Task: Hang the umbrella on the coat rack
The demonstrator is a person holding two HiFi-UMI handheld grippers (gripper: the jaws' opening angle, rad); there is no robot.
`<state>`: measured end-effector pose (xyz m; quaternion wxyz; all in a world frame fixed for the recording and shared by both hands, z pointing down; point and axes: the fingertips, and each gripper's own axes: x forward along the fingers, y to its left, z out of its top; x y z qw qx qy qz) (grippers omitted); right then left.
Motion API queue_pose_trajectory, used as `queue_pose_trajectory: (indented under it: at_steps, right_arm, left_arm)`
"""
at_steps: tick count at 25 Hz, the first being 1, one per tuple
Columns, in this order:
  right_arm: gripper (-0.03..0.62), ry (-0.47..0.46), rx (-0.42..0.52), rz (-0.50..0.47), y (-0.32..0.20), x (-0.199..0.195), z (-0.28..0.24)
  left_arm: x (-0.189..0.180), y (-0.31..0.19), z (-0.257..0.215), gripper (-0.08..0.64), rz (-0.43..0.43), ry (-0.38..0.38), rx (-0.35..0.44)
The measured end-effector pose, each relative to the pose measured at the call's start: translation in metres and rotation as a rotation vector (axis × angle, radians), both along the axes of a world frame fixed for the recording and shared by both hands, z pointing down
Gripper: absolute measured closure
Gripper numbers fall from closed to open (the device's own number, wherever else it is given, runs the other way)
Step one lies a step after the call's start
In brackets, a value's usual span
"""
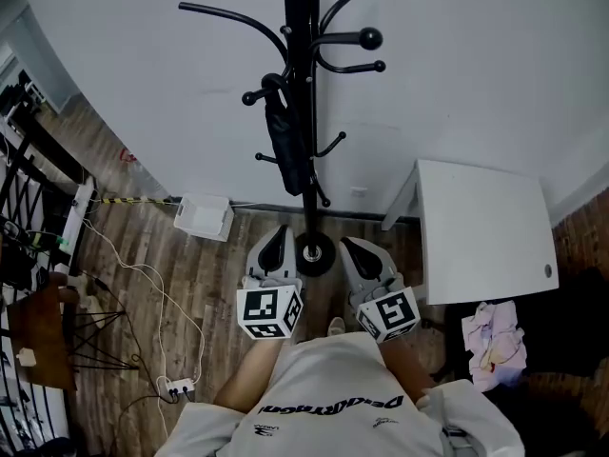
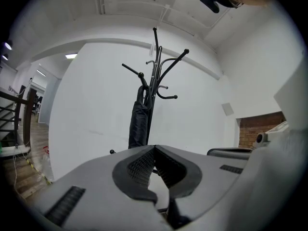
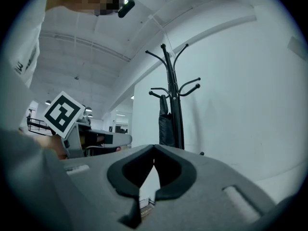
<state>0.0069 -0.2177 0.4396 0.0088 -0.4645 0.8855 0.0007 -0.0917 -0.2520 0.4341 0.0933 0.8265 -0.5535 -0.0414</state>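
Note:
A black folded umbrella (image 1: pixel 284 139) hangs from a left hook of the black coat rack (image 1: pixel 306 84), which stands against the white wall. It also shows as the umbrella (image 2: pixel 139 121) on the rack (image 2: pixel 155 76) in the left gripper view, and as the umbrella (image 3: pixel 166 126) on the rack (image 3: pixel 172 95) in the right gripper view. My left gripper (image 1: pixel 278 241) is shut with nothing between its jaws, well short of the rack. My right gripper (image 1: pixel 360 249) is also shut and empty, beside the left one near the rack's round base (image 1: pixel 314 252).
A white table (image 1: pixel 485 236) stands right of the rack. A white box (image 1: pixel 204 217) lies on the wooden floor at the left, with cables and a power strip (image 1: pixel 177 386). Dark furniture lines the left edge. A bundle of cloth (image 1: pixel 495 336) lies at the right.

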Motion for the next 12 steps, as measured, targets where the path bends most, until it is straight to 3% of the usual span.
queue_pose_trajectory:
  at_steps: [12]
  right_arm:
    - [0.592,-0.016,0.003,0.026,-0.004,0.013,-0.002]
  left_arm:
    - [0.015,0.017,0.012,0.562,0.005,-0.039,0.021]
